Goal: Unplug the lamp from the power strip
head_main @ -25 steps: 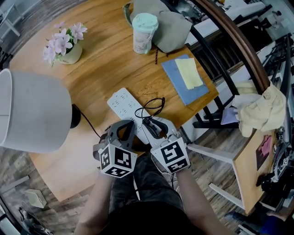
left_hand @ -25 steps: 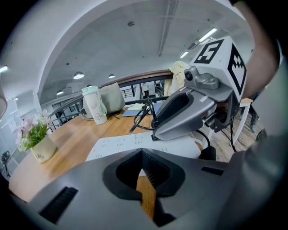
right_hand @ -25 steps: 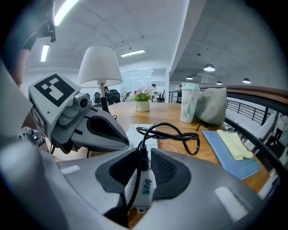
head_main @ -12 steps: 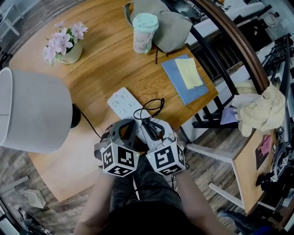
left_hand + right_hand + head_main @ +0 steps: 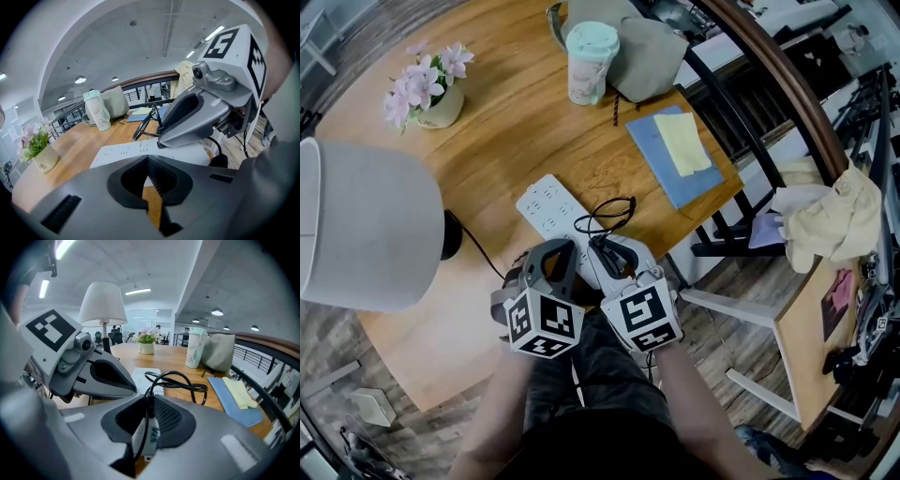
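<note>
Now our right tongs (image 5: 147, 417), jaws just closing, clamp the plug (image 5: 152, 437), seated in the power strip (image 5: 546, 202) that runs away ahead; our left tongs (image 5: 149, 164), together and empty, rest just beside.

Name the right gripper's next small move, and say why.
Probably pull the plug straight out of the power strip. The right gripper has just been closing its jaws, and they now clamp the plug, which appears still seated. Its black cable lies in a slack loop over the strip.
</note>
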Available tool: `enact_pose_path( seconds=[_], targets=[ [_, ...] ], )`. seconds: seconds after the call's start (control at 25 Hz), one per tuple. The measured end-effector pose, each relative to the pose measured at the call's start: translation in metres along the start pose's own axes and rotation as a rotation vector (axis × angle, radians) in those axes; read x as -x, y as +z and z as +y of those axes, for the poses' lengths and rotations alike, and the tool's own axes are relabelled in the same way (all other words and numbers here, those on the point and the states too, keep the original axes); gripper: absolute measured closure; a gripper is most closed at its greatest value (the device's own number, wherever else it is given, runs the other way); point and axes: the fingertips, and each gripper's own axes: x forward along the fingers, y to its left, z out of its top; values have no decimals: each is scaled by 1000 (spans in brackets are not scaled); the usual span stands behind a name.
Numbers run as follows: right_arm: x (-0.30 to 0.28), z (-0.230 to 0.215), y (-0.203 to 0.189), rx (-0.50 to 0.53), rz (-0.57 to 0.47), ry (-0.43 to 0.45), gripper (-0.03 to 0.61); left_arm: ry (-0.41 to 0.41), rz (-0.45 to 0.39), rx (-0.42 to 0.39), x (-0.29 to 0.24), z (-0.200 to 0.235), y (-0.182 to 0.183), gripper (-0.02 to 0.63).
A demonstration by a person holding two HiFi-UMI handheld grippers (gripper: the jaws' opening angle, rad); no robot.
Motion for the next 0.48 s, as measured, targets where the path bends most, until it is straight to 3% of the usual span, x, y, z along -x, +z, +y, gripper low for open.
enact_pose_path(
  seconds=[0.16,0.28,0.36,0.48],
  targets=[
    [1,6,-2,117,30,-22,508,-2,0,-2,0,-1,0,618],
    [1,7,-2,151,38,-30,508,0,0,-6,0,-1,0,618],
    [1,6,-2,121,31,-25,508,1,2,-9,0,-1,0,618],
    [3,-2,0,-41,-14,-3,509,1,2,-11,0,-2,0,618]
  ],
)
